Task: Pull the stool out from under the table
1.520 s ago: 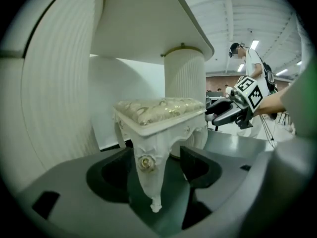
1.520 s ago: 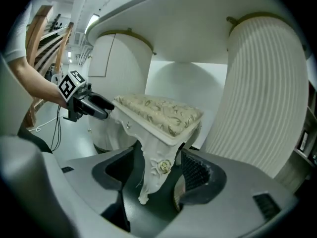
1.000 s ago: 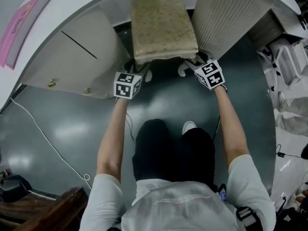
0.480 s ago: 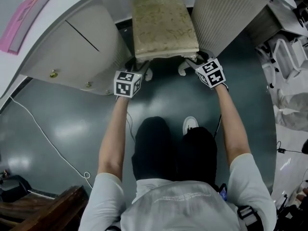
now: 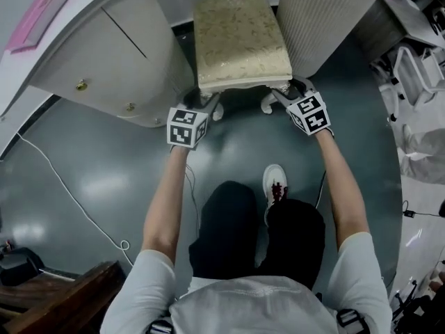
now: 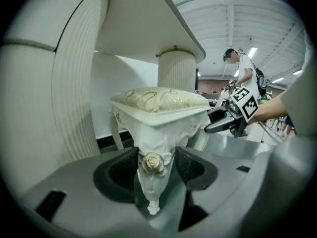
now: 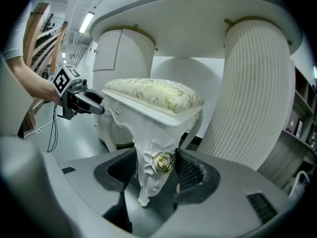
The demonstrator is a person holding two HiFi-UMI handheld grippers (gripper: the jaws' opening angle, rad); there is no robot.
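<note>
The stool [image 5: 241, 40] has a cream patterned cushion and white carved legs, and stands between the two pedestals of the white table [image 5: 104, 54]. My left gripper [image 5: 208, 105] is shut on the stool's front left leg [image 6: 152, 182], its pads on either side of the gold rose. My right gripper [image 5: 281, 92] is shut on the front right leg [image 7: 150, 182] in the same way. Both pairs of jaws have just been closing onto these legs. Each gripper view shows the other gripper at the far corner of the seat.
A ribbed white pedestal [image 5: 327, 19] stands right of the stool, and a cabinet with small gold knobs [image 5: 81, 85] left. A thin cable [image 5: 62, 186] runs across the dark floor. My shoe [image 5: 274, 183] is just behind the stool. Wooden furniture [image 5: 62, 305] sits at bottom left.
The stool has slid toward me, further out from between the pedestals. Both grippers came back with it on its front legs, and my feet have shifted back.
</note>
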